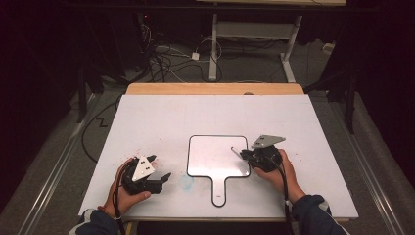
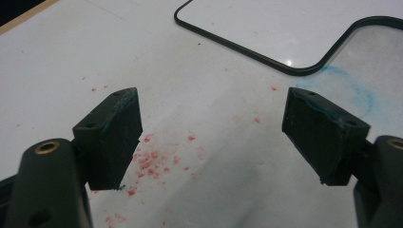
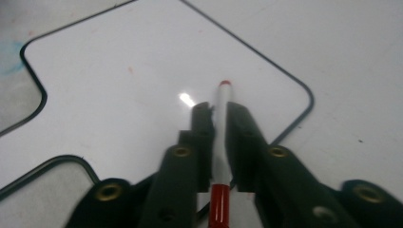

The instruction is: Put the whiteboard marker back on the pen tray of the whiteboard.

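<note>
- While our right gripper (image 3: 217, 114) clamps a marker (image 3: 221, 137) between its jaws, the red tip pokes out just past them, over the whiteboard (image 3: 142, 85).
- Our left gripper (image 2: 211, 133) rests with jaws wide apart, red specks (image 2: 152, 161) on the table (image 2: 57, 71) between them.

High view: the white table (image 1: 161, 117) is evenly lit from above, while the surrounding floor and room fall into near darkness; detail is soft and grainy. Left gripper view: bright, diffuse light; the near jaws are slightly blurred, and red specks on the table stay fairly sharp. Right gripper view: a small glare spot lies on the whiteboard (image 3: 142, 95); the marker (image 3: 221, 137) and jaws are out of focus.
</note>
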Demonstrator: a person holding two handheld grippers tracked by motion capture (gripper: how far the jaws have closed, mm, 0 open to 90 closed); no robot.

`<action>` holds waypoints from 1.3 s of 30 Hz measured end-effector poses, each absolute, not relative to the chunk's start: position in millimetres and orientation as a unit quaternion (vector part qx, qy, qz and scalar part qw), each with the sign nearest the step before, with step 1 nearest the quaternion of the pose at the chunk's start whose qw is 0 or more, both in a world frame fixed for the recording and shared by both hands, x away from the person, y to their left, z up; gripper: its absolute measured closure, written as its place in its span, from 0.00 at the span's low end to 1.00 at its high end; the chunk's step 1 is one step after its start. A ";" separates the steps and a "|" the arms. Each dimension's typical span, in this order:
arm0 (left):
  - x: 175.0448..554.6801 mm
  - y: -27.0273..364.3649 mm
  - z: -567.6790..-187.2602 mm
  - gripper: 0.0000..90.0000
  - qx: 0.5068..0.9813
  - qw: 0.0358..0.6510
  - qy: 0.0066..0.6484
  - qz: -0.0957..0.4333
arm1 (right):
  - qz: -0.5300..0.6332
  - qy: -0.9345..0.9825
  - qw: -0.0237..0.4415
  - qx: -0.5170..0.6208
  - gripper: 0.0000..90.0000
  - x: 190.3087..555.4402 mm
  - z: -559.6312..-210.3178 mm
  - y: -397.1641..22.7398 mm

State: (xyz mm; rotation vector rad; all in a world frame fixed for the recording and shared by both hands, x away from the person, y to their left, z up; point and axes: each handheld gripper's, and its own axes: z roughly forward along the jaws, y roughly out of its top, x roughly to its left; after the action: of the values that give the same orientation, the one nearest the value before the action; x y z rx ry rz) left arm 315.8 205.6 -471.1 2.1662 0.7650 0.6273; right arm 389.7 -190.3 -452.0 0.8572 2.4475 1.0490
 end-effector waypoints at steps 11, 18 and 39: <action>314.0 207.5 -471.0 0.22 0.846 0.369 0.294 0.249 | 0.315 0.883 0.195 0.289 0.96 393.3 -464.6 -184.1; 313.3 207.7 -470.4 0.22 0.843 0.375 0.301 0.242 | 0.337 0.864 0.189 0.322 0.95 401.2 -467.4 -193.9; 315.4 205.0 -470.6 0.22 0.846 0.373 0.297 0.237 | 0.344 0.835 0.155 0.401 0.77 391.1 -453.6 -234.4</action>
State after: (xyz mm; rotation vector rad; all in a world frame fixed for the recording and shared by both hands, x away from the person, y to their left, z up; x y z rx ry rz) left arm 315.4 205.0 -470.6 2.1683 0.7603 0.6074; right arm 391.1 -234.4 -453.6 1.1477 2.3925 0.9865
